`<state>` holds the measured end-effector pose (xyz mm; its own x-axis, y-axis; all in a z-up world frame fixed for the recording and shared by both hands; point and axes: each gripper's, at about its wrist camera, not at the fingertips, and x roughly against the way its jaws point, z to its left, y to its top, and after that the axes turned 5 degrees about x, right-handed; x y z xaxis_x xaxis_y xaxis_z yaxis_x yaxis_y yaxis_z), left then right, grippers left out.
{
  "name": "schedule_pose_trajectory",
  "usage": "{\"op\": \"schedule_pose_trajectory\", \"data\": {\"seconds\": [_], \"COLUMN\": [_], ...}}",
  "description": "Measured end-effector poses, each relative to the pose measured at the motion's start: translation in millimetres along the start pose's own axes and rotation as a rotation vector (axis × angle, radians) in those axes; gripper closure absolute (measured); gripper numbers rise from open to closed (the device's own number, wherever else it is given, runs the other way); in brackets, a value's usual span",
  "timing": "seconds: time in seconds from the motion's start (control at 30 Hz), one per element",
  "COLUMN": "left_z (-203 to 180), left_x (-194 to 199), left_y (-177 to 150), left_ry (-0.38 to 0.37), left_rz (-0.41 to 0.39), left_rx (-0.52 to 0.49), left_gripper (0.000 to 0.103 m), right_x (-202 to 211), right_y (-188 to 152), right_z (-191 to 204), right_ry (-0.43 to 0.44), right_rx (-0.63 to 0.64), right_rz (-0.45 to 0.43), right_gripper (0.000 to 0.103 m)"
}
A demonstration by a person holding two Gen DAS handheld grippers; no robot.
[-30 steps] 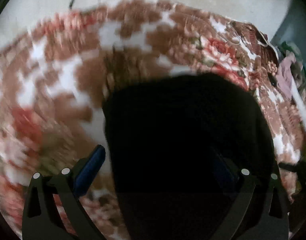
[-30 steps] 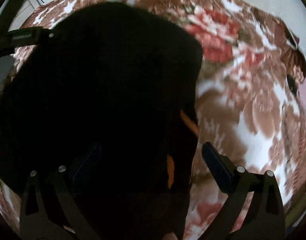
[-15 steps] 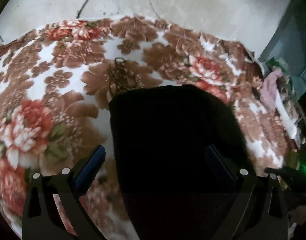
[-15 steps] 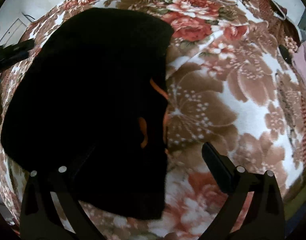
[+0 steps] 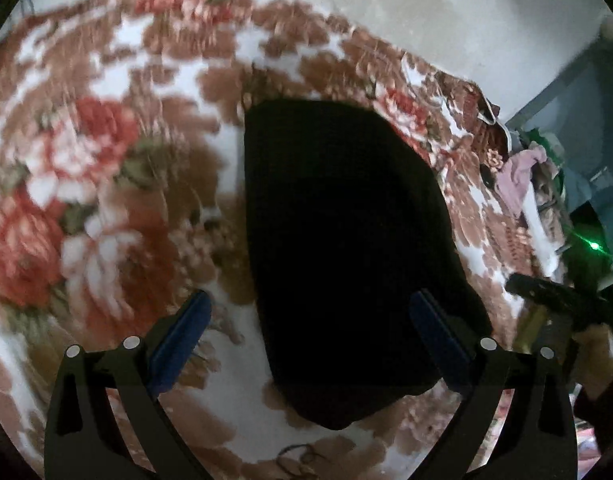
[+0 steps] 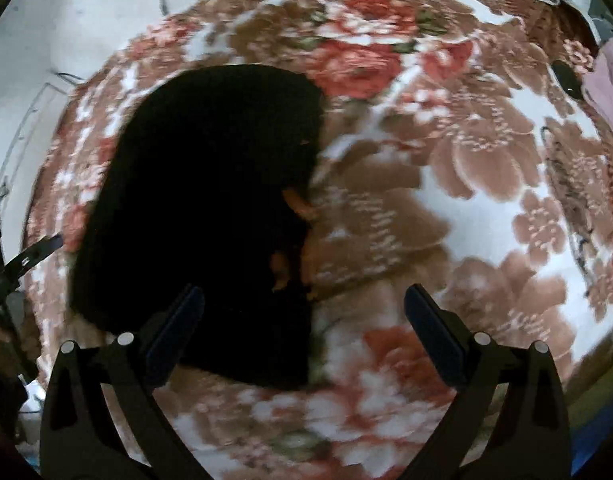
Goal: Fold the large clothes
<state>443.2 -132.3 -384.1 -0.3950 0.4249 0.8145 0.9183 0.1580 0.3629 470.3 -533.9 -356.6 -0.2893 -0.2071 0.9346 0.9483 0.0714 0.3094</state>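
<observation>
A black garment lies folded in a compact block on a floral blanket. It also shows in the right wrist view, with small orange bits at its right edge. My left gripper is open and empty, raised above the garment's near end. My right gripper is open and empty, above the garment's near right corner. The right gripper shows at the right edge of the left wrist view.
The blanket with red and brown flowers covers the whole surface. A pile of pink and other clothes lies at the far right edge. A pale wall stands behind. A green light glows at right.
Both grippers have pulled back and up from the garment, which now looks smaller and lies free on the blanket. Both stay open.
</observation>
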Motion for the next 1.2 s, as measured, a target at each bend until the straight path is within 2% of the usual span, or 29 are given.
{"op": "schedule_pose_trajectory", "data": {"seconds": [0.07,0.13,0.2,0.23,0.3,0.37,0.4,0.43,0.6,0.77,0.8,0.83,0.9,0.97,1.07,1.13,1.17,1.2], "left_z": [7.0,16.6,26.0,28.7,30.1,27.0,24.5,24.6,31.2,35.7,32.8,26.9,5.0,-9.3,-2.6,16.3,23.8,24.7], "left_x": [-10.2,-21.9,-36.9,-42.9,-54.4,-62.0,-70.2,-74.9,-94.7,-117.6,-120.5,-122.2,-118.8,-112.5,-123.1,-139.1,-146.6,-146.5], "left_y": [1.9,4.3,5.5,5.1,3.7,3.0,2.8,3.1,10.1,6.9,6.1,6.5,9.2,9.7,6.4,2.1,-1.3,-1.1], "left_ry": [-0.019,-0.046,-0.083,-0.104,-0.219,-0.225,-0.193,-0.205,-0.28,-0.36,-0.365,-0.361,-0.327,-0.335,-0.318,-0.376,-0.426,-0.431], "left_rz": [0.034,0.063,0.115,0.137,0.178,0.197,0.212,0.215,0.227,0.27,0.29,0.316,0.34,0.343,0.334,0.341,0.348,0.345], "left_rx": [0.033,0.08,0.13,0.147,0.178,0.16,0.127,0.122,0.137,0.207,0.213,0.212,0.134,0.085,0.111,0.187,0.23,0.231], "left_gripper": [0.005,0.005,0.005,0.005,0.005,0.005,0.004,0.004,0.004,0.004,0.004,0.004,0.004,0.004,0.004,0.004,0.004,0.005], "right_x": [-10.0,-24.9,-47.4,-60.1,-78.7,-95.7,-100.9,-108.2,-132.0,-130.5,-127.4,-123.5,-113.1,-110.6,-126.0,-142.6,-145.9,-146.3], "right_y": [9.0,18.3,29.4,32.8,35.8,37.0,37.3,38.8,44.4,43.9,43.6,42.9,42.8,44.0,42.2,37.3,36.5,36.1], "right_z": [-8.6,-13.3,-8.6,-3.4,1.9,-0.3,-0.5,0.3,0.9,2.2,7.1,13.8,22.2,20.6,16.3,13.4,11.6,9.3], "right_ry": [0.038,0.114,0.179,0.181,0.196,0.273,0.311,0.343,0.363,0.388,0.416,0.471,0.499,0.545,0.562,0.592,0.602,0.61], "right_rx": [-0.023,-0.057,-0.054,-0.036,-0.039,-0.129,-0.161,-0.183,-0.176,-0.129,-0.102,-0.082,-0.043,-0.072,-0.085,-0.107,-0.118,-0.128], "right_rz": [0.014,0.044,0.099,0.13,0.179,0.214,0.221,0.229,0.256,0.268,0.28,0.298,0.297,0.298,0.317,0.327,0.327,0.332], "right_gripper": [0.005,0.005,0.005,0.005,0.005,0.005,0.005,0.005,0.004,0.004,0.016,0.017,0.02,0.02,0.022,0.024,0.028,0.045]}}
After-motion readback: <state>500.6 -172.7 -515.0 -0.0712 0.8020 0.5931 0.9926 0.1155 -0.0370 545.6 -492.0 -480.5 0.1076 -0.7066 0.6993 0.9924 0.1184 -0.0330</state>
